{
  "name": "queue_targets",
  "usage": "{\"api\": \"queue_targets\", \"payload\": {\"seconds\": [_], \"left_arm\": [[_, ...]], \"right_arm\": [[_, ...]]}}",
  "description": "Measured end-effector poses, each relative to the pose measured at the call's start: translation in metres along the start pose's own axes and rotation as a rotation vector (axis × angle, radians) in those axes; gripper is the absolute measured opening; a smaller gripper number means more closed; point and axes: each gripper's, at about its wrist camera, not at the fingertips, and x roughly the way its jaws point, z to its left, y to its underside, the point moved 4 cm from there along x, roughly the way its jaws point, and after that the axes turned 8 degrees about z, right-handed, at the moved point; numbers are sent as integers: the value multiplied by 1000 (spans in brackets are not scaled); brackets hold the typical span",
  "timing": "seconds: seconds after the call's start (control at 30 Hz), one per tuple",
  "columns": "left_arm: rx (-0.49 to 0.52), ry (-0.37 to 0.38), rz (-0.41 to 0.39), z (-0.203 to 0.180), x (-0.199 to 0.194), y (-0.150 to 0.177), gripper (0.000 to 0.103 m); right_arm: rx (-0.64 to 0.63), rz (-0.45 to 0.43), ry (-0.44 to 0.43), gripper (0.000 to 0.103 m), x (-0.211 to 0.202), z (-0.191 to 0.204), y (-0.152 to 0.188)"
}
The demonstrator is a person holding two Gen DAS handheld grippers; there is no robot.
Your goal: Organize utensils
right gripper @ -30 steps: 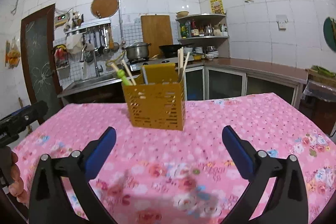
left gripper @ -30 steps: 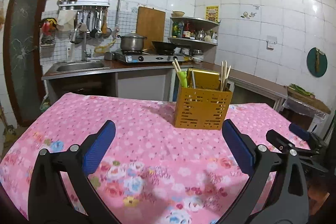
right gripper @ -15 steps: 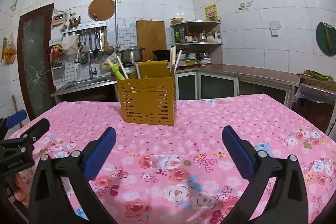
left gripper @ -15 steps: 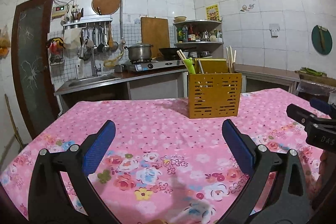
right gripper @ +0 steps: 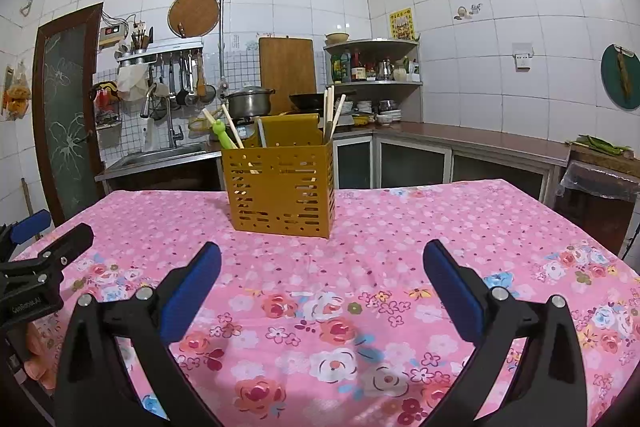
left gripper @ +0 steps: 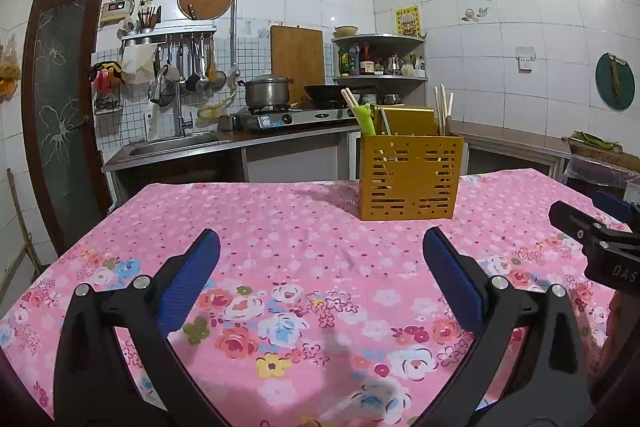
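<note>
A yellow slotted utensil holder [left gripper: 410,177] [right gripper: 280,189] stands upright at the far middle of the pink flowered tablecloth [left gripper: 304,267] [right gripper: 372,259]. Wooden chopsticks [left gripper: 443,109] [right gripper: 332,111] and a green-handled utensil [left gripper: 366,119] [right gripper: 221,131] stick out of it. My left gripper [left gripper: 320,263] is open and empty, well short of the holder. My right gripper [right gripper: 322,267] is open too, with nothing between its blue pads. Each gripper shows at the edge of the other's view, the right gripper [left gripper: 600,243] and the left gripper [right gripper: 36,267].
Behind the table runs a counter with a sink [left gripper: 176,143], a stove with a pot [left gripper: 267,91] and a pan, a wooden cutting board [left gripper: 297,65] and a corner shelf [left gripper: 380,59]. A dark door [left gripper: 60,115] stands at the left.
Both grippers have pulled back and levelled out, so the holder looks farther away and more of the tablecloth shows. Both stay open and empty.
</note>
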Motion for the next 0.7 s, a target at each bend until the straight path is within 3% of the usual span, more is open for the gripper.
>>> {"api": "queue_targets", "payload": {"seconds": [0.7], "left_arm": [[6, -6, 4, 1, 2, 1, 98]], "right_arm": [[-26, -8, 55, 99, -2, 5, 2]]}}
